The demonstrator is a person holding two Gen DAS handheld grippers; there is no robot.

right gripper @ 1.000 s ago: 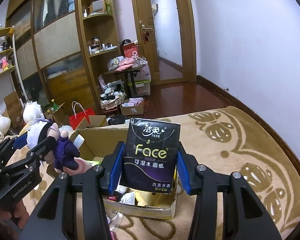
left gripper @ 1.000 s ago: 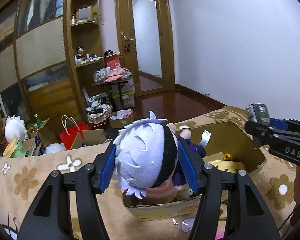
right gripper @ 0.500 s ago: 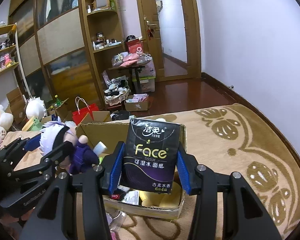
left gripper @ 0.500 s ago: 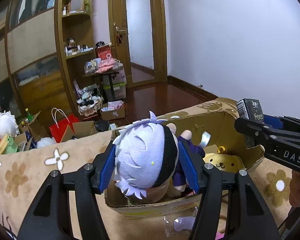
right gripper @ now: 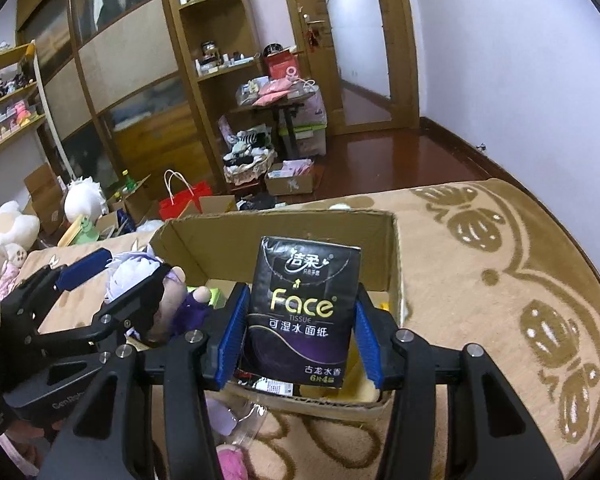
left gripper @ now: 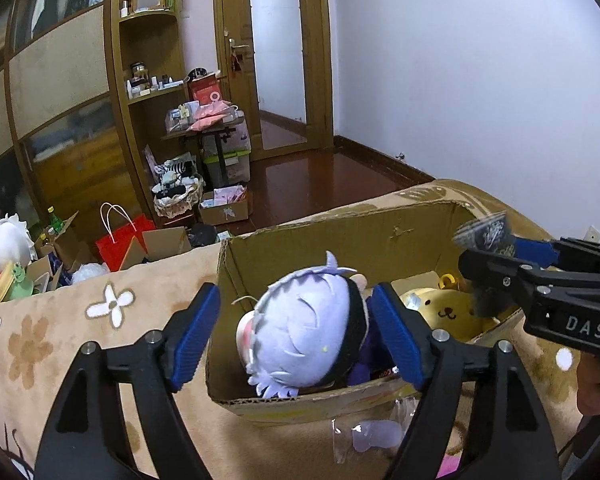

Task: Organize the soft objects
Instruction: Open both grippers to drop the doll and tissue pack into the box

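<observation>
Bedspread (left gripper: 52, 344): one box (left gripper: 340, 240) (two plushies inside), one tissue pack (right gripper: 300, 312).

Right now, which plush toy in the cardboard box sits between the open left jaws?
The lavender-haired plush doll, sitting between the left gripper jaws; the yellow dog-face plush lies deeper in the box, beyond them.

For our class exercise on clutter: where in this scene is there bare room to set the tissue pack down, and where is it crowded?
Free: the blanket right of the cardboard box and left of it; inside, a strip along the far wall behind the doll. Crowded: the box's near half with doll and yellow plush, and the wrappers before it.
</observation>
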